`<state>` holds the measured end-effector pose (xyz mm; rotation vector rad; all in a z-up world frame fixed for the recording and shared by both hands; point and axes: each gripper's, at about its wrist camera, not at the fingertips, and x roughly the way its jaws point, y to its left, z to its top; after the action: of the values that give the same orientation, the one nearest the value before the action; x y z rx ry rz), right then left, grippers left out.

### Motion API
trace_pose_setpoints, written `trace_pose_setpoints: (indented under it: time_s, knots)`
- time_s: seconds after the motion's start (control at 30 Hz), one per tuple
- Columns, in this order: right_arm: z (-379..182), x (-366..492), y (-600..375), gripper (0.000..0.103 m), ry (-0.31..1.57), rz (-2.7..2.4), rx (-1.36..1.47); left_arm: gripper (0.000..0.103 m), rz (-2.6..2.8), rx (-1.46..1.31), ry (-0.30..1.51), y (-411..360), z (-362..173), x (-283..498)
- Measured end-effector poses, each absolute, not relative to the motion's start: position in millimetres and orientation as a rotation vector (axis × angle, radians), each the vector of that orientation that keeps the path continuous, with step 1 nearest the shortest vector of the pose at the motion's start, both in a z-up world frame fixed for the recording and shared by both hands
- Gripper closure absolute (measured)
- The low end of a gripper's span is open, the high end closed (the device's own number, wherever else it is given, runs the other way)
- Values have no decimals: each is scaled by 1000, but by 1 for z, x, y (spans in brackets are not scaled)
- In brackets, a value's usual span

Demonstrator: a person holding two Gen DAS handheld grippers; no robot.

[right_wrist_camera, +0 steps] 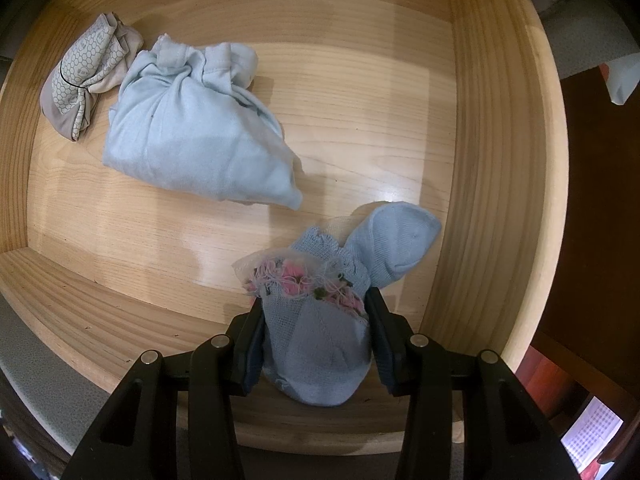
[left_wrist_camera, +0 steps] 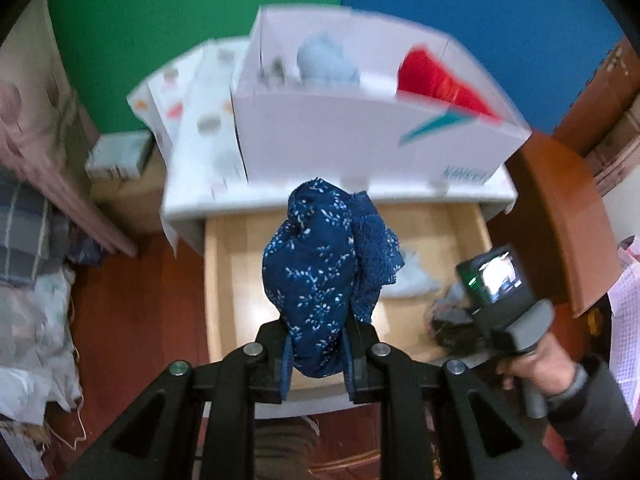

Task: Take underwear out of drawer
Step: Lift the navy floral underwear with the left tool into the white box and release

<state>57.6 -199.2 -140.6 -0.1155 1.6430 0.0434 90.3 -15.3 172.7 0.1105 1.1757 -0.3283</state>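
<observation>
Navy floral underwear [left_wrist_camera: 316,276] sits bunched between the closed fingers of our left gripper [left_wrist_camera: 318,356], lifted above the wooden drawer [left_wrist_camera: 224,280] and pointed toward the white box [left_wrist_camera: 360,136] on the cabinet top, probably its destination. Our right gripper [right_wrist_camera: 316,336] is down inside the drawer, its fingers pinched on a pale blue knit piece with pink trim [right_wrist_camera: 320,320]. Light blue underwear [right_wrist_camera: 192,128] and a grey patterned pair [right_wrist_camera: 84,80] lie on the drawer floor, not yet taken out.

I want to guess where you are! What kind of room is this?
Probably a bedroom: a wooden drawer holds folded underwear, and bedding lies beside the white cabinet.
</observation>
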Motion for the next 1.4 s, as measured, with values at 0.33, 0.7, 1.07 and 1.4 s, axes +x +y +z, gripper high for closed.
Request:
trace_pose_setpoints:
  time_s: [0.33,0.7,1.07,1.4]
  knots:
    - [-140,59,-200,61,1643,43,-115,84,-303,127,980,-26,272,130]
    - [-141,57,-201,62,1650,36,-99,84,-267,160,976,-58,267,220]
    - [-140,58,-204,62,1652,33,-82,84,-220,204,1120,-81,180,254]
    - [-140,58,-205,62,1658,27,-66,69,-196,189,1179,-71,162,253]
